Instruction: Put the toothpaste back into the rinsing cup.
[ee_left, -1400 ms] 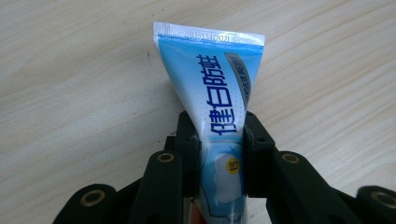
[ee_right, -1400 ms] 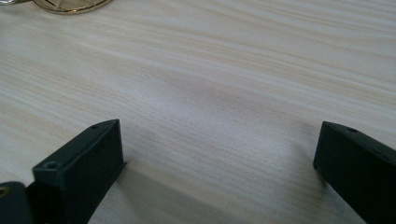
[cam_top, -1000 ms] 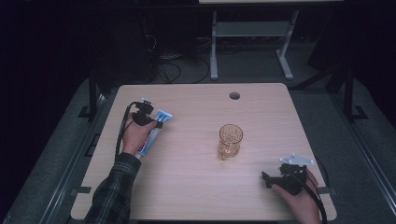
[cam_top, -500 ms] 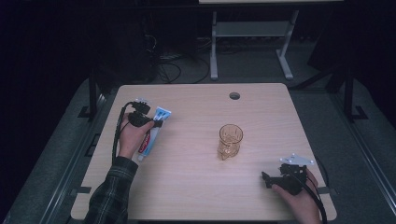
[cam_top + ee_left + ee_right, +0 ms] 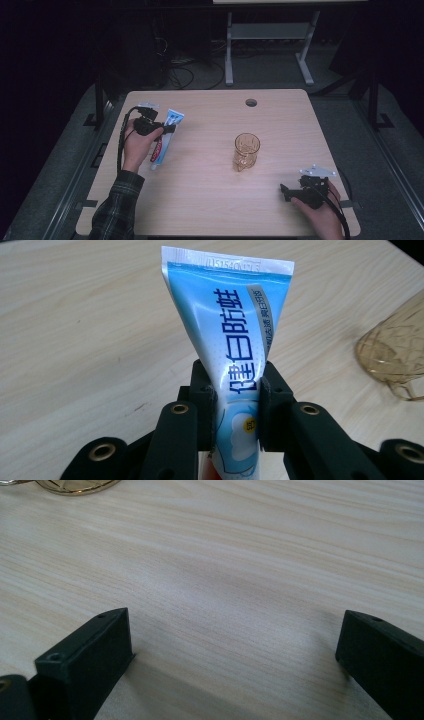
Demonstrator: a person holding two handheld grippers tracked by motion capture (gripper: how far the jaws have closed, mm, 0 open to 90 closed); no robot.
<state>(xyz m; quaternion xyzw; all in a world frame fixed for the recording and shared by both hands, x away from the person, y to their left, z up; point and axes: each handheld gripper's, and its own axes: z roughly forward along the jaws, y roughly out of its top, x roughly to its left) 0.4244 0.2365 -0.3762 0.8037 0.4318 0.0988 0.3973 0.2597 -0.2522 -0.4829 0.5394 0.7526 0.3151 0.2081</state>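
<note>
Black jaws of our right gripper (image 5: 286, 191) sit nearest to us at the table's (image 5: 210, 210) right front corner, spread wide apart with bare wood between them; in the right gripper view they hang just over the pale, grained surface with nothing in their grasp. On the other side, our left gripper (image 5: 171, 128) is held farther up the table near its left edge, with a plaid sleeve (image 5: 116, 210) leading up to the hand. That gripper is clamped on a blue and white toothpaste tube (image 5: 235, 345): in the left gripper view the two pads press the tube from both sides at its lower body, and the flat crimped end points away from us, above the wood. From the high view the tube (image 5: 165, 137) slants from its cap end, low beside our hand, up to the crimped end beyond the jaws. Between the two grippers and a little farther out, an amber glass cup (image 5: 246, 151) stands upright on the table, well apart from both. Beyond it, near the far edge, a round cable hole (image 5: 251, 102) is cut into the tabletop.
</note>
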